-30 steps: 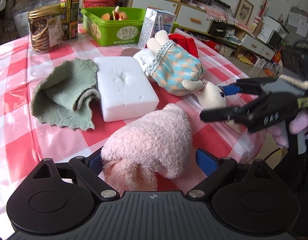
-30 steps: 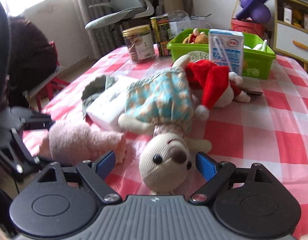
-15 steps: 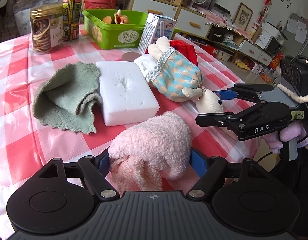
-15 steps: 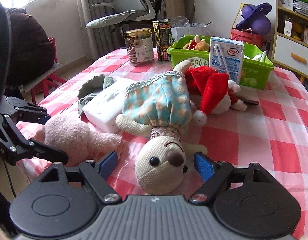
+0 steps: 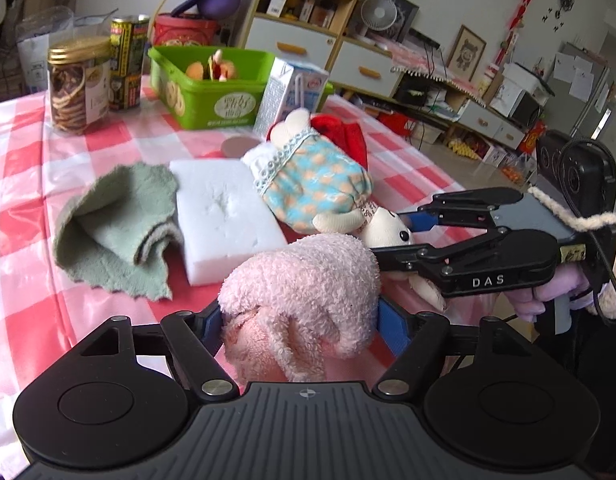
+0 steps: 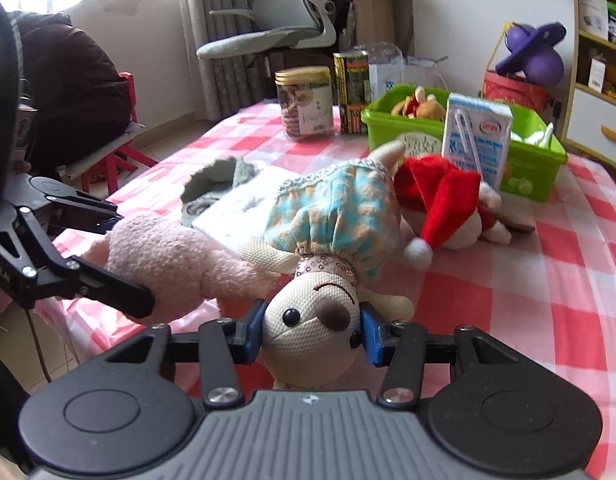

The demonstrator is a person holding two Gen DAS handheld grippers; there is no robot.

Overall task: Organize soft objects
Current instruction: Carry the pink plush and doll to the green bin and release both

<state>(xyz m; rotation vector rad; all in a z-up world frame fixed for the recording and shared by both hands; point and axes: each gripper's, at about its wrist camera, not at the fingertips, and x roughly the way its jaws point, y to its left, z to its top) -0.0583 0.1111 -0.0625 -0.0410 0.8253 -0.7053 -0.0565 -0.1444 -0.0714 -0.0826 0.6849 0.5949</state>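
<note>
Covering the whole surface, a red-and-white checked plastic tablecloth (image 5: 23,184) lies over the table, and the soft things sit on it near the front edge. At the back stands a green plastic bin (image 5: 211,92) with small toys inside, a blue-and-white milk carton (image 6: 478,136) just in front of it. A white foam block (image 5: 223,212) lies flat mid-table, with a folded sage-green cloth (image 5: 115,228) touching its left side. Resting against the block's right edge is a cream plush doll in a turquoise-and-orange dress (image 6: 336,216), head toward the cameras, and a smaller plush toy in a red Santa hat (image 6: 448,200) lies beside its feet. Nearest the left camera sits a fluffy pink plush toy (image 5: 303,292).

The left gripper (image 5: 299,320) has just been closing; its blue pads sit against both sides of the pink toy, holding it. The right gripper (image 6: 312,330) has also just been closing, and its blue pads press on either side of the doll's cream head, gripping it. A glass jar with a gold lid (image 5: 79,84) and a dark printed can (image 5: 125,64) stand far left.
</note>
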